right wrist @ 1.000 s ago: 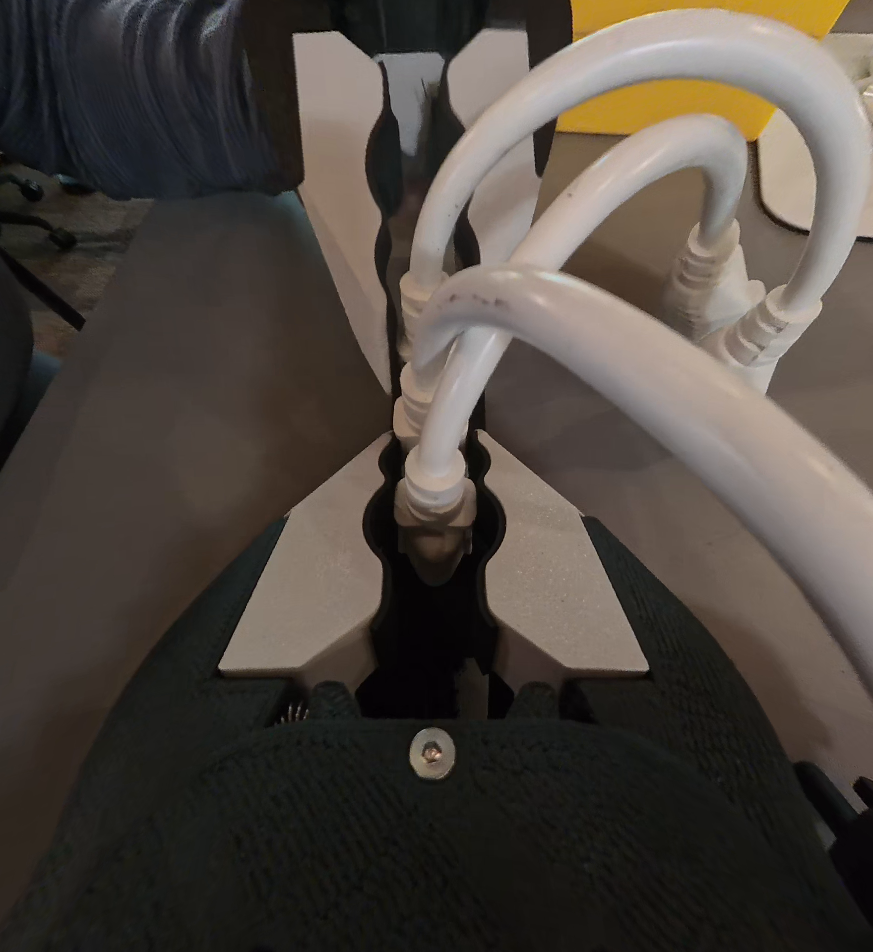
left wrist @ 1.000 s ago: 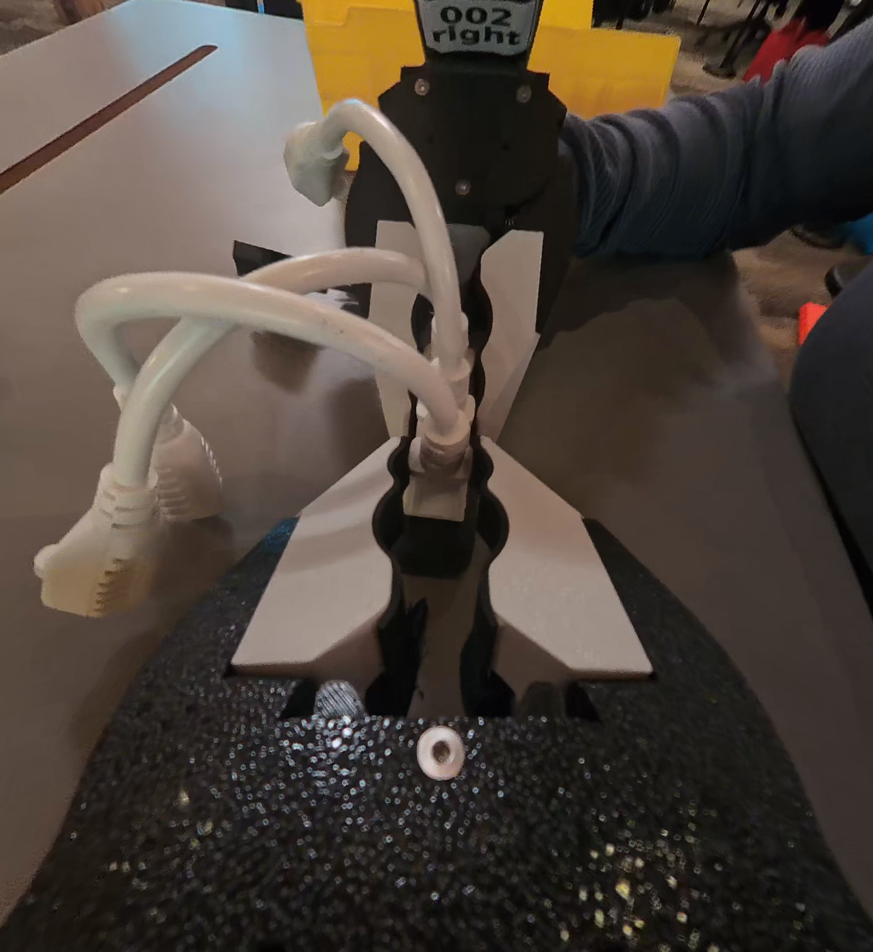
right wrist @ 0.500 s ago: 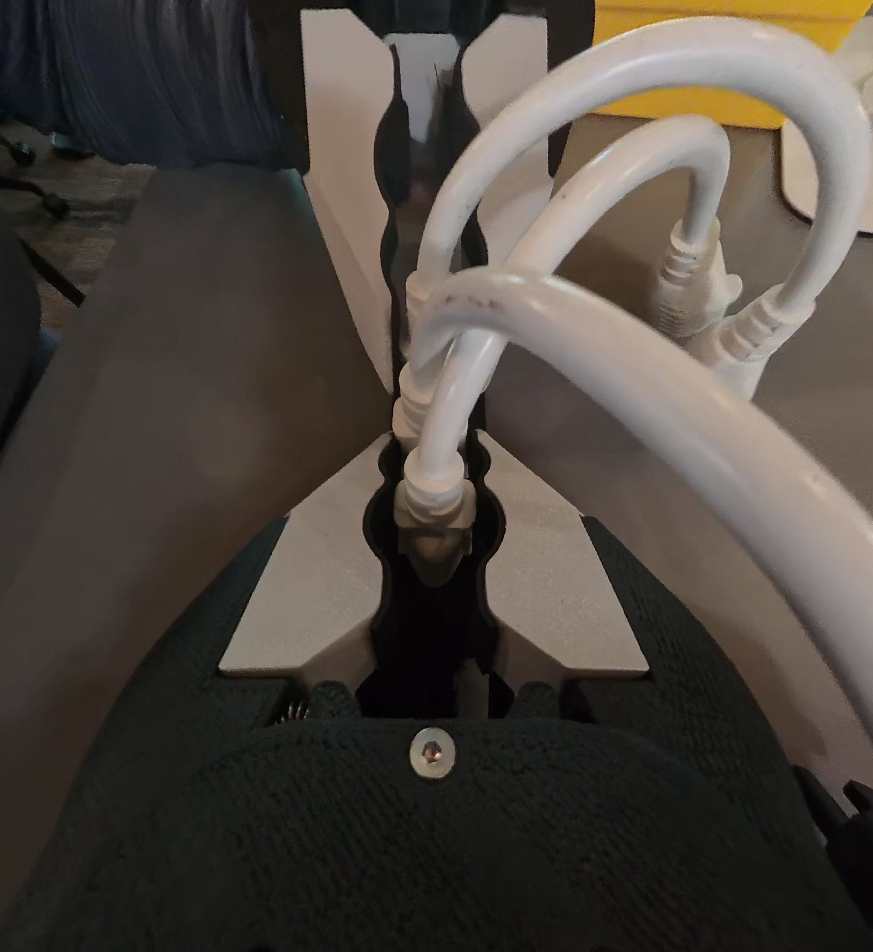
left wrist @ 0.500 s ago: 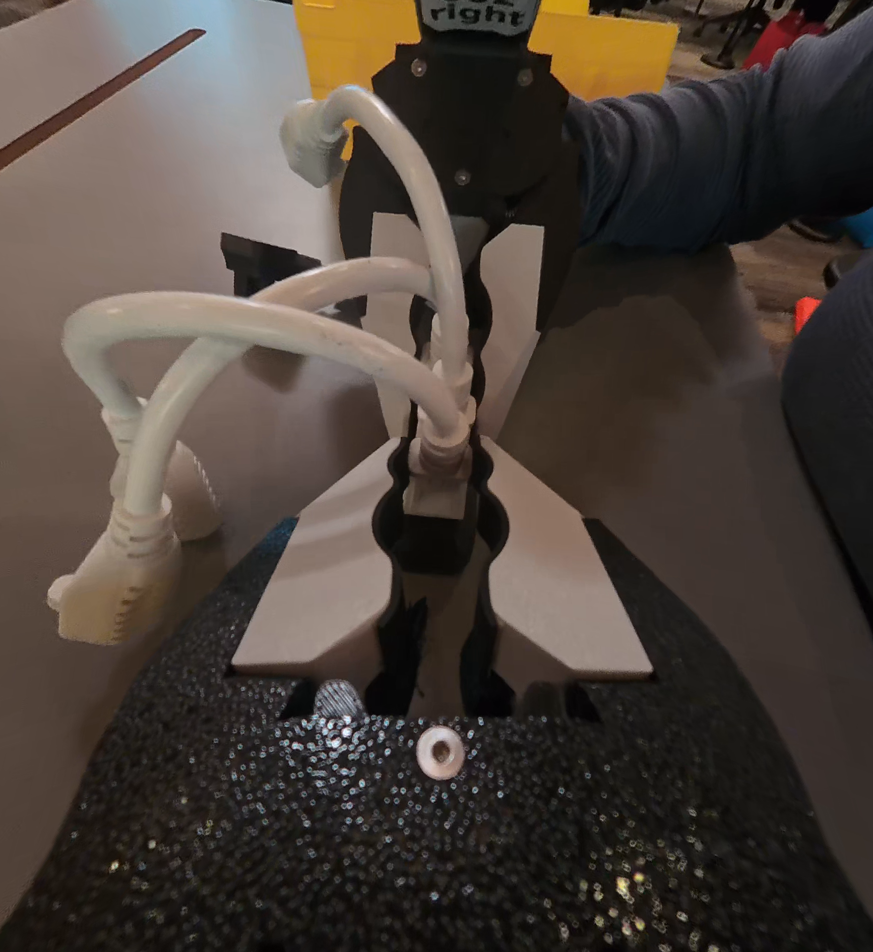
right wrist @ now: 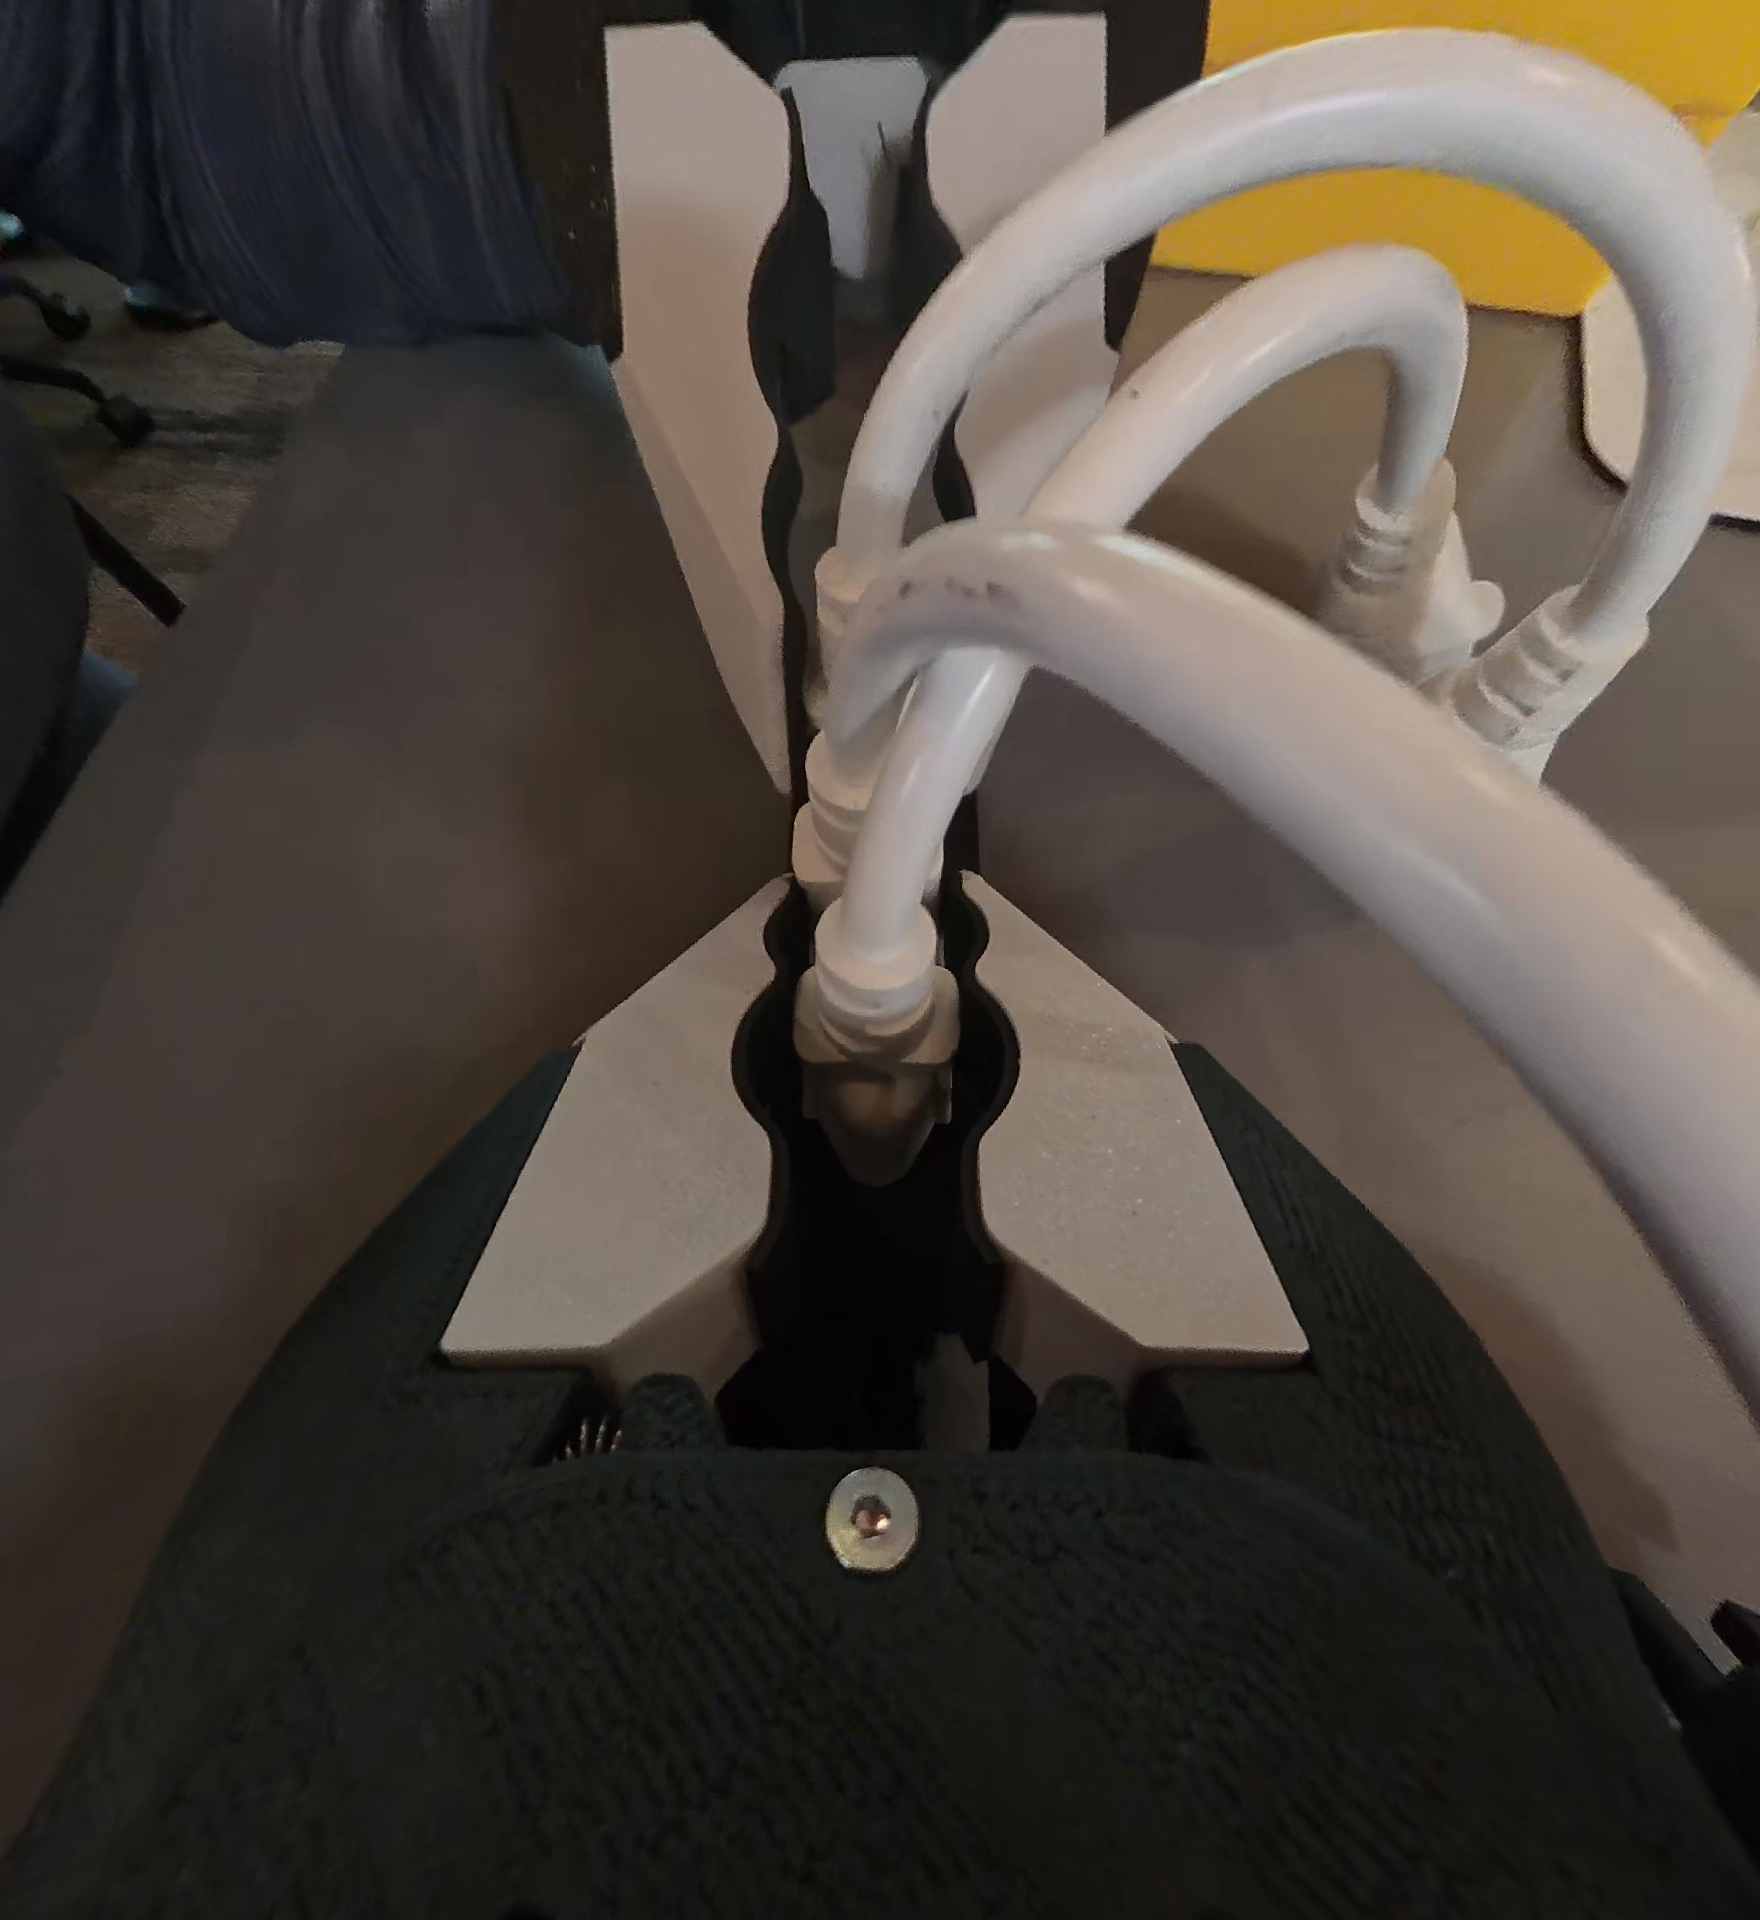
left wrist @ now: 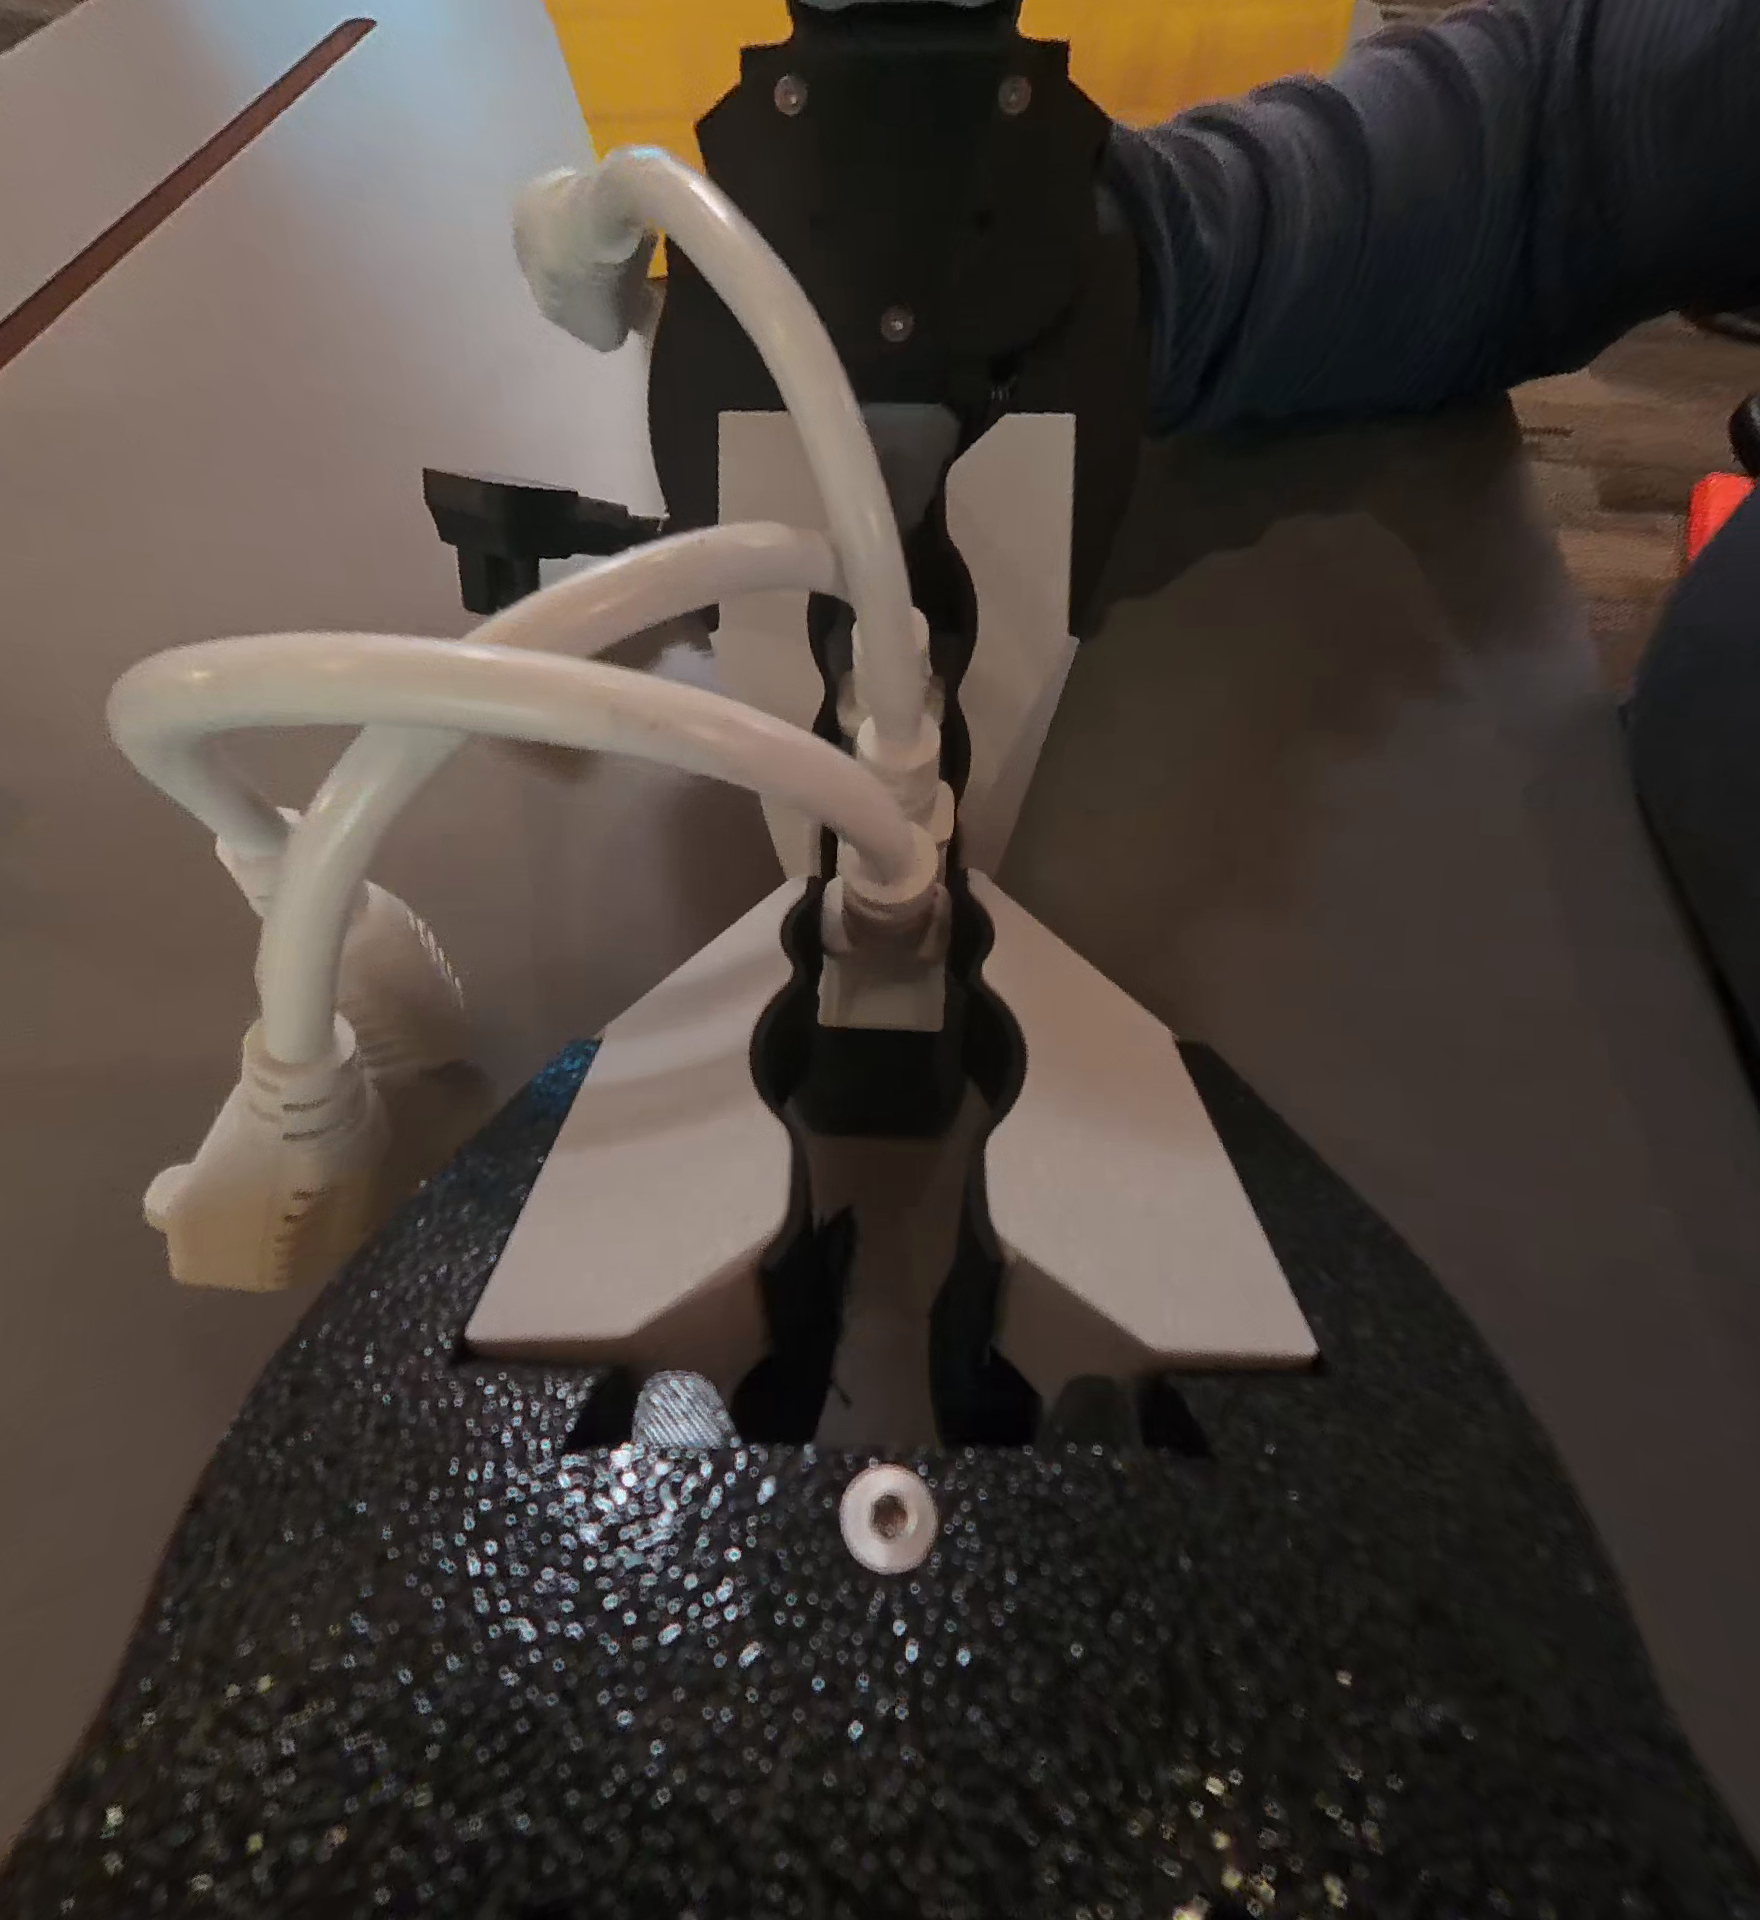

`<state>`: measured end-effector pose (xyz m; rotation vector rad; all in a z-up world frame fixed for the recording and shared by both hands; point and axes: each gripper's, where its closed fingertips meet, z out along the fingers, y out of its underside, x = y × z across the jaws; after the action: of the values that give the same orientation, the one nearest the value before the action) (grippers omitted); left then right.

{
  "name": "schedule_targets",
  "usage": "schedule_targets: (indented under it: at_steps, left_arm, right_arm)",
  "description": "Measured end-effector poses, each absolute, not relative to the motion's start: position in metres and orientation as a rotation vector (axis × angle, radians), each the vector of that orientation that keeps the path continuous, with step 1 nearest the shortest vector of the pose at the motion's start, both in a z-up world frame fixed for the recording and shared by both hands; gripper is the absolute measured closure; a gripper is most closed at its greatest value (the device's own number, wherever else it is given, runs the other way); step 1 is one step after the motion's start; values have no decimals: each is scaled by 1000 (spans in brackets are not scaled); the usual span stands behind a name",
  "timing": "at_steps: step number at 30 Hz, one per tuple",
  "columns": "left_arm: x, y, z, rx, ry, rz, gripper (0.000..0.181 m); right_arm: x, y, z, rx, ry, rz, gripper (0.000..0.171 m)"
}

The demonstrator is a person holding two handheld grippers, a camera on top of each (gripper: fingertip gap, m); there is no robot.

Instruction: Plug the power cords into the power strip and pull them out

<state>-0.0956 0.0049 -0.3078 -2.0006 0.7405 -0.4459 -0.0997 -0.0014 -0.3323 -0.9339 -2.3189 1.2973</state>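
In the left wrist view, the left gripper (left wrist: 881,966) is pinching a white plug (left wrist: 881,971) at the centre of the frame, its grey fingers (left wrist: 668,1143) pressed close around it. Facing it from the top centre, the right gripper (left wrist: 897,717) is clamping the neighbouring plugs in the same row (what they sit in is hidden between the fingers). White cords (left wrist: 502,675) are arching off to the left of the frame, ending in loose plugs (left wrist: 263,1174) hanging over the grey table (left wrist: 1323,831). A dark blue sleeve (left wrist: 1427,208) is filling the upper right. In the right wrist view, the right gripper (right wrist: 876,1039) is closed on a white plug (right wrist: 871,1023), with cords (right wrist: 1323,727) sweeping toward the right edge.
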Motion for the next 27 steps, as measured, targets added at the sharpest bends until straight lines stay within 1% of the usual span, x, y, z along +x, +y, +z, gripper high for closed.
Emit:
schedule_targets:
  at_steps: [2,3,4,5,7,8,11,13,16,17,21,22,23,27]
  left_arm:
    - [-102,10,-306,-1972,663,-514,159]
    - [-104,12,-305,-1948,625,-550,159]
    - [-106,13,-307,-1963,606,-560,146]
    - [-110,13,-316,-2020,599,-537,120]
    - [-113,12,-328,-2068,639,-467,101]
    - [-113,12,-330,-2064,659,-433,97]
    - [-116,13,-338,-2081,677,-388,96]
    - [-114,11,-344,-2096,693,-424,93]
    - [-108,4,-355,-2140,747,-501,89]
    - [-106,3,-354,-2132,760,-504,94]
    - [-107,2,-352,-2124,748,-527,119]
    - [-109,3,-352,-2128,723,-540,132]
    - [-108,2,-350,-2128,712,-575,138]
    - [-108,6,-341,-2119,561,-756,139]
  right_arm:
    - [-107,2,-330,-967,-2258,1355,146]
    - [-108,3,-330,-977,-2262,1363,142]
    - [-108,4,-329,-980,-2264,1370,137]
    - [-107,4,-327,-978,-2259,1393,123]
    - [-106,10,-325,-983,-2226,1373,106]
    - [-105,16,-326,-966,-2218,1326,101]
    - [-99,31,-325,-910,-2172,1218,94]
    - [-91,35,-321,-822,-2095,1206,95]
    - [-77,44,-292,-632,-1839,1157,100]
    - [-73,48,-284,-593,-1763,1126,108]
    - [-66,68,-272,-525,-1610,900,118]
    - [-66,71,-268,-507,-1572,859,121]
    - [-67,75,-264,-496,-1534,825,127]
    - [-71,94,-254,-509,-1429,701,138]
